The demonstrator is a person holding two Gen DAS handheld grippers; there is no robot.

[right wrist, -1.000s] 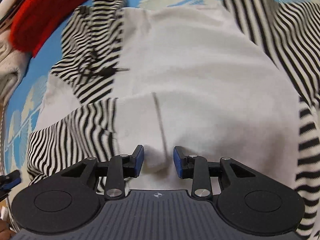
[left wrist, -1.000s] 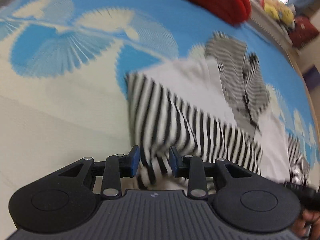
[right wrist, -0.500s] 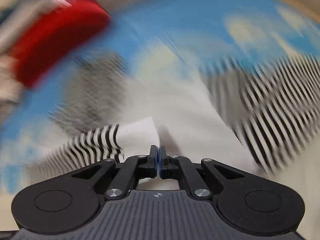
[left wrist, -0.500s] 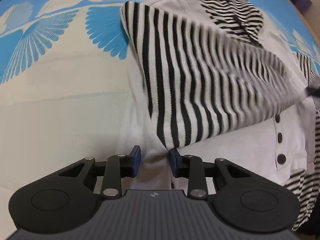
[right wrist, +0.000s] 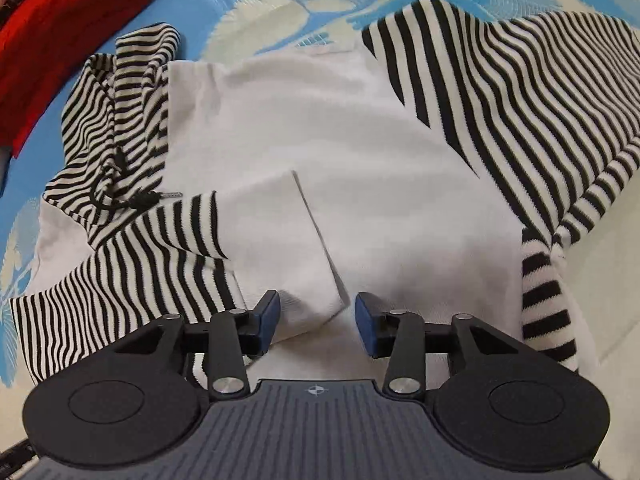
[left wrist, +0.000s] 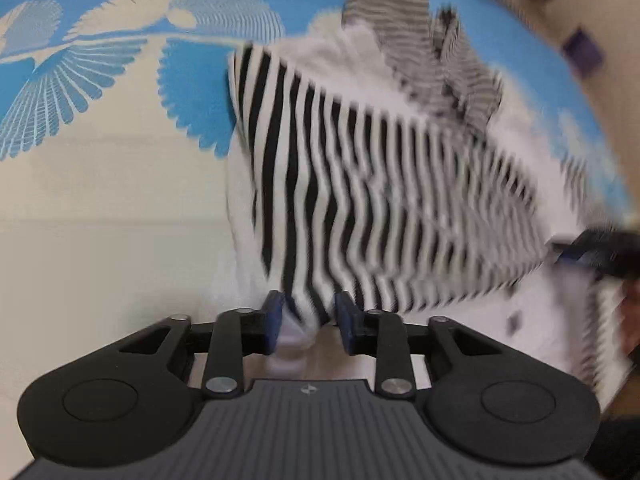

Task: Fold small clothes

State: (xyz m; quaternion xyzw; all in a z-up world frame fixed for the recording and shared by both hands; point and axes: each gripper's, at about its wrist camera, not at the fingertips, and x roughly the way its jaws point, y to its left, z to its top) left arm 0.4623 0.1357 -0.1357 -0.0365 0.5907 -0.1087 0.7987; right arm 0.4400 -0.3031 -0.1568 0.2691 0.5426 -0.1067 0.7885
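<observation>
Midway at best: both striped sleeves (right wrist: 132,264) folded in over hoodie (right wrist: 320,132) lying mid-bedsheet (left wrist: 80,220), body fold left; left gripper (left wrist: 307,322) apart around cuff, right gripper (right wrist: 317,318) apart at 6 o'clock.

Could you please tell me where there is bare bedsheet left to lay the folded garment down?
Bare bedsheet lies left of the striped sleeve, by the left gripper. Around the right gripper it is crowded: white garment body, striped hood, red cushion beyond.
</observation>
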